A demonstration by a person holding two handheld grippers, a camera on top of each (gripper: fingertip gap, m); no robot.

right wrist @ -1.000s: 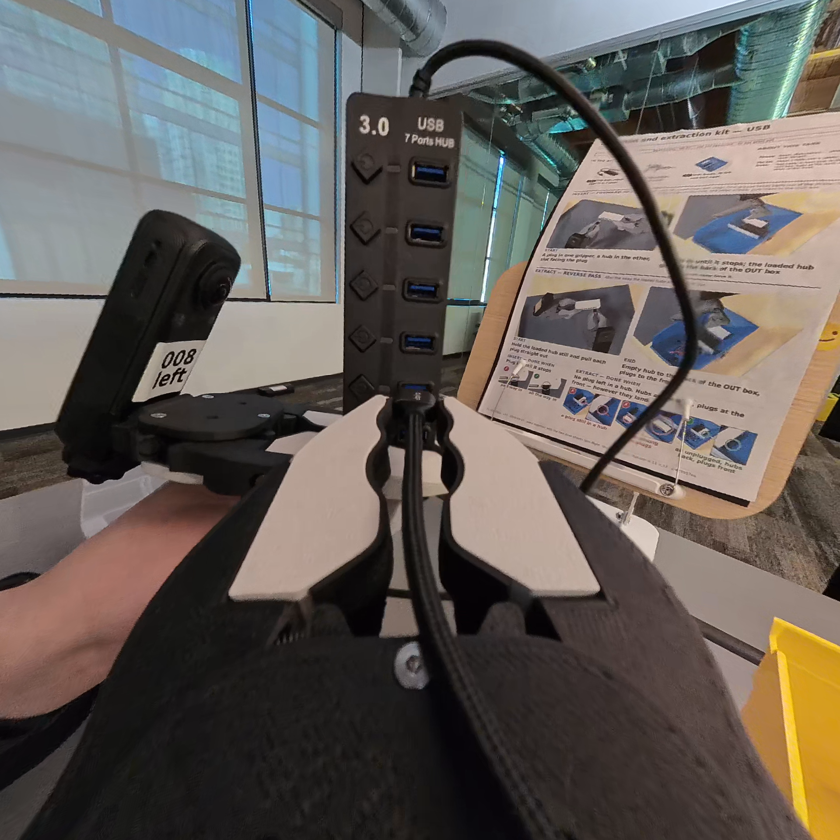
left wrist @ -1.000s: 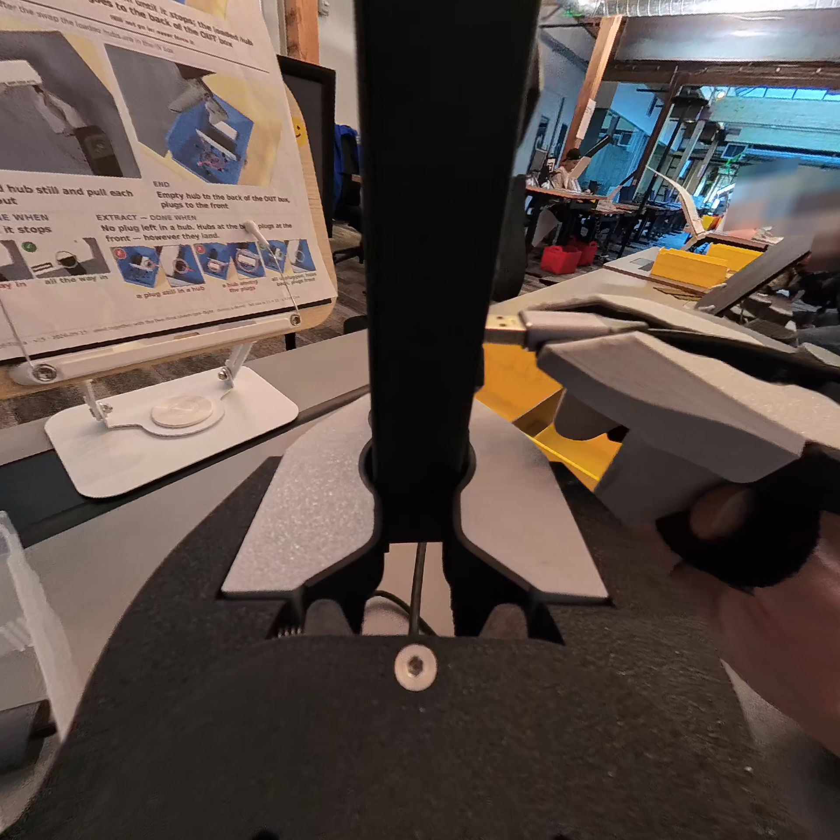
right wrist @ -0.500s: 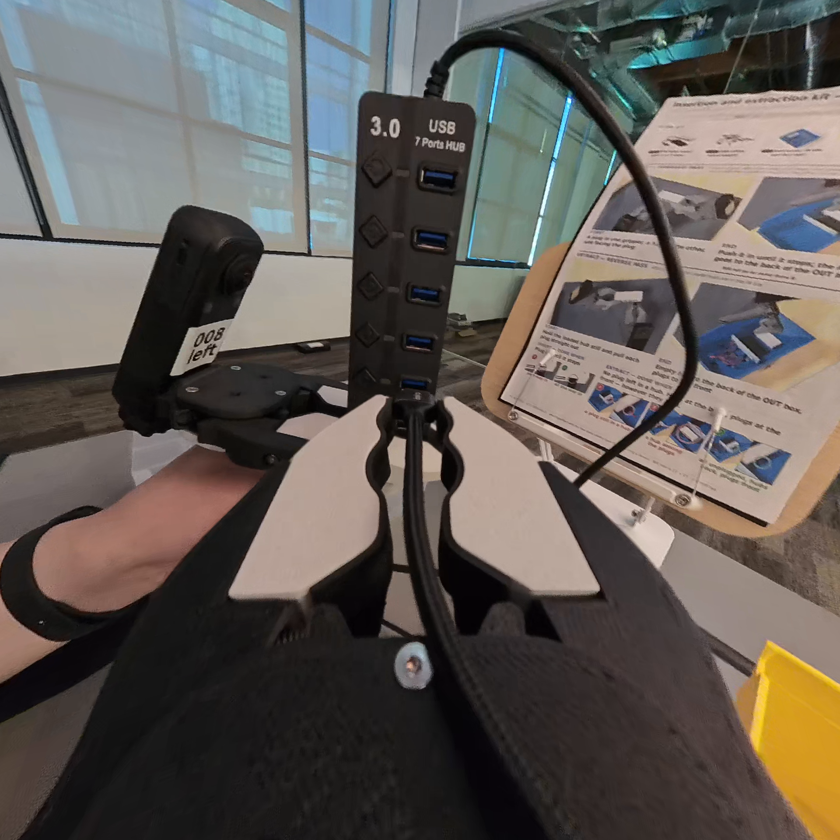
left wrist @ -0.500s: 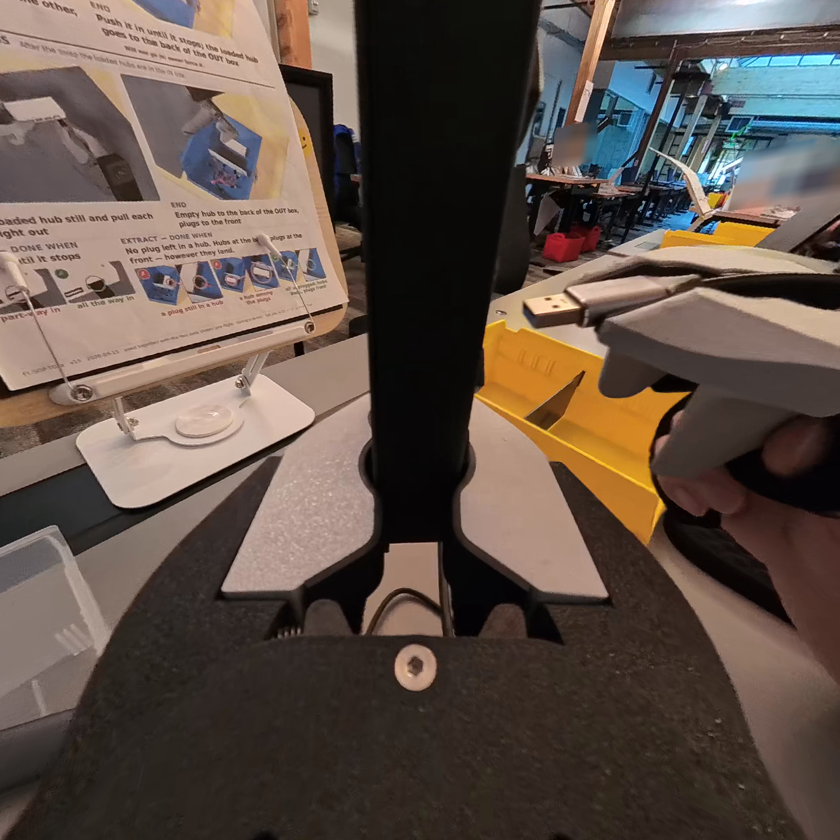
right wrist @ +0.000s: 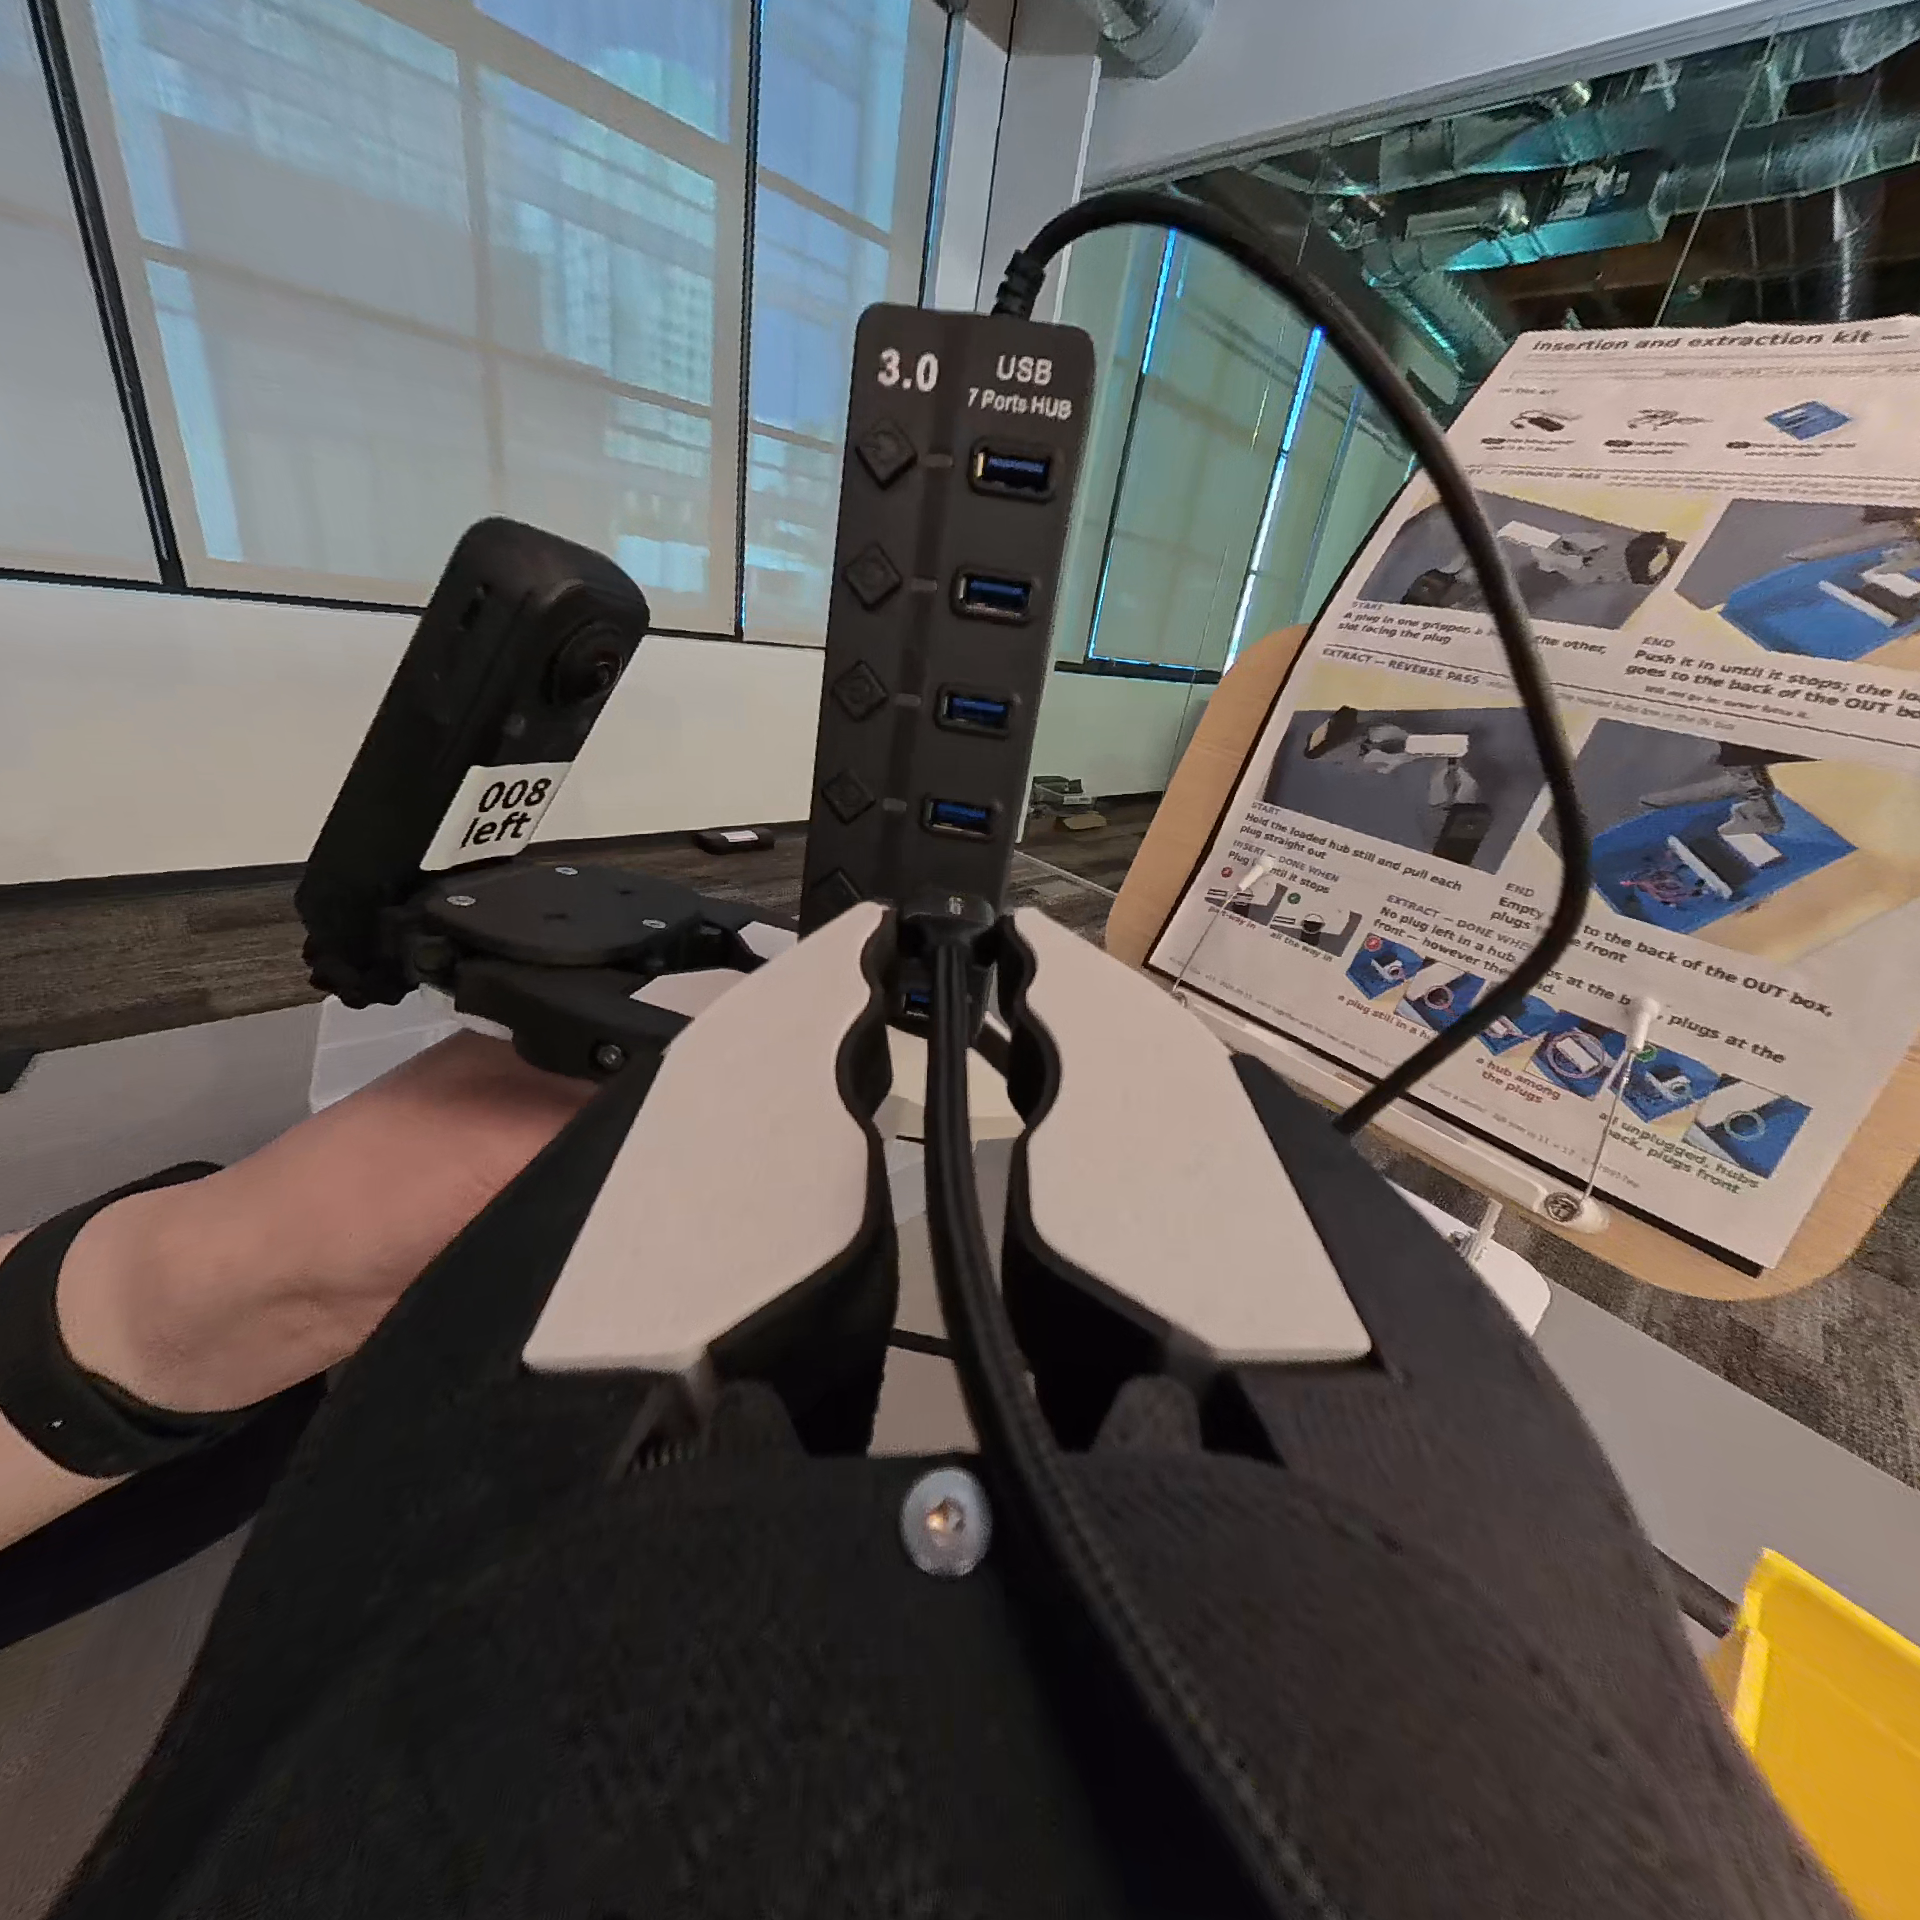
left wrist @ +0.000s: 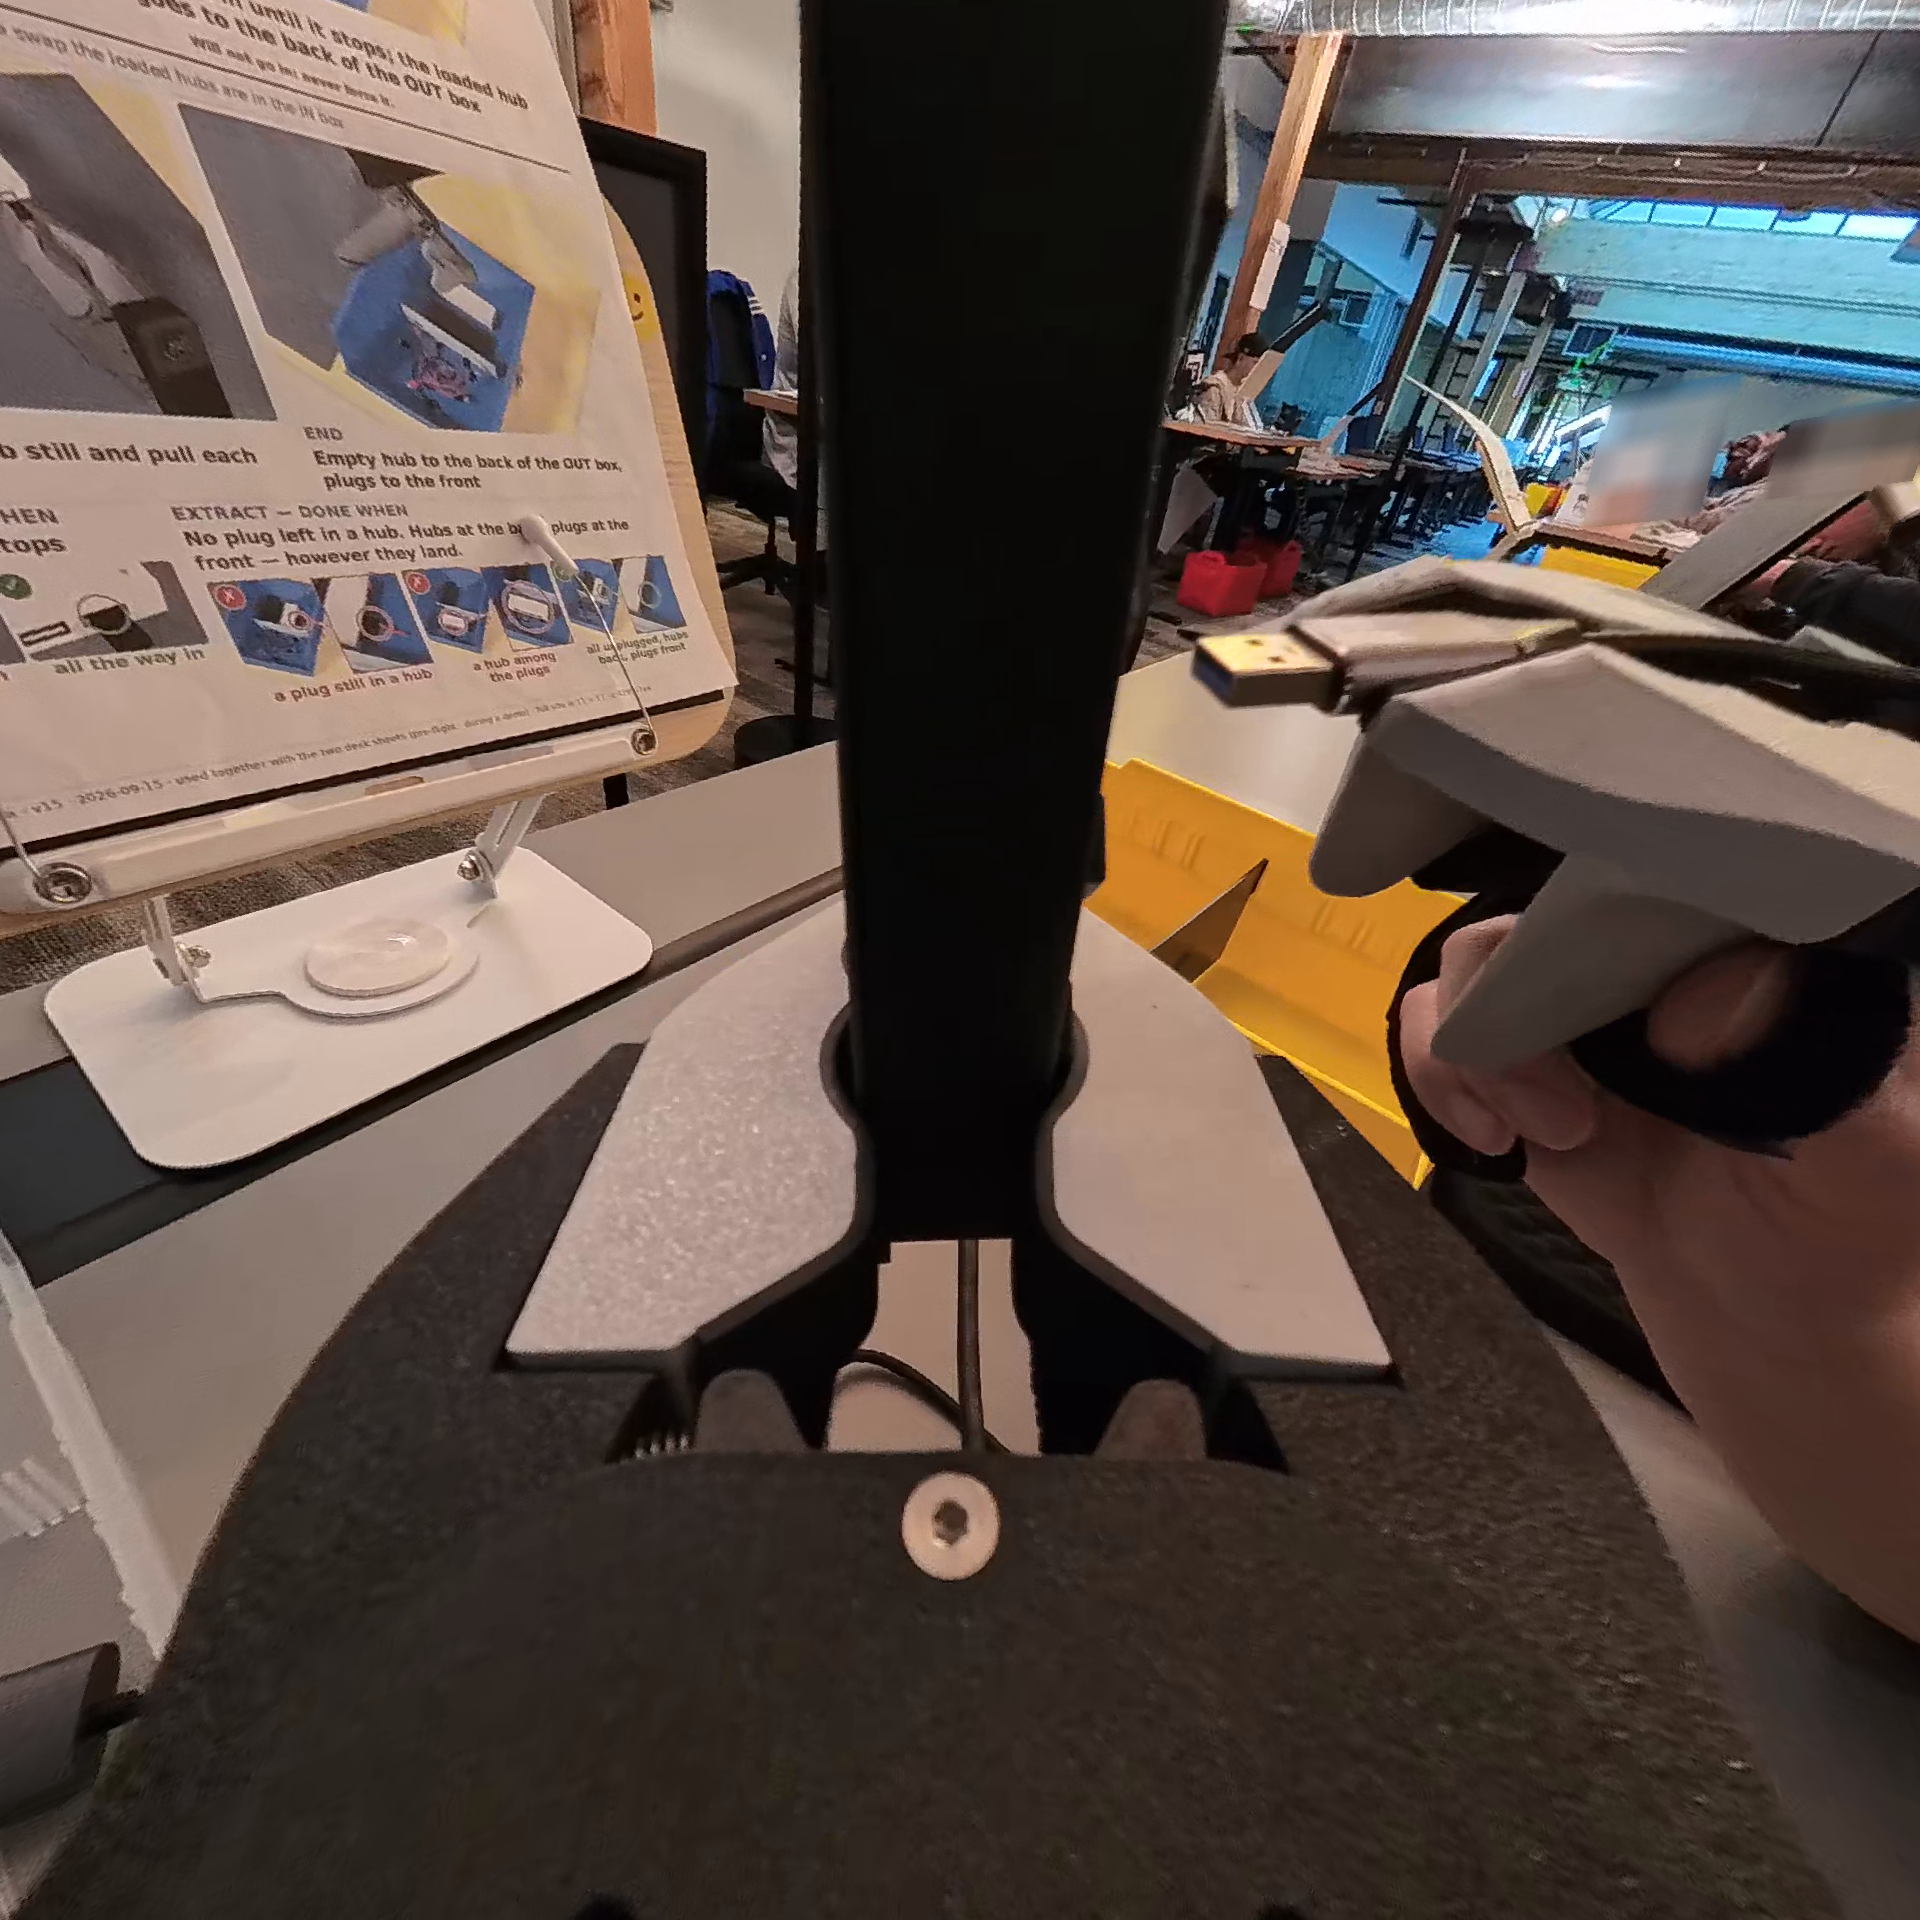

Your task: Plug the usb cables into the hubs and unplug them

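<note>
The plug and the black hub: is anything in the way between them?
Nothing visible stands between them. In the left wrist view the right gripper holds the USB plug apart from the hub, open air between. The left gripper grips the hub upright; several ports show empty.

The hub (right wrist: 940, 623) is matte black with white lettering, blue ports and black diamond buttons. Its cable (right wrist: 1496, 623) is black. The plug (left wrist: 1262, 665) is silver metal with a blue insert. Gripper fingers (right wrist: 748, 1143) are pale grey on black. The bin (left wrist: 1247, 914) is bright yellow; the table (left wrist: 312, 1247) is grey.
</note>
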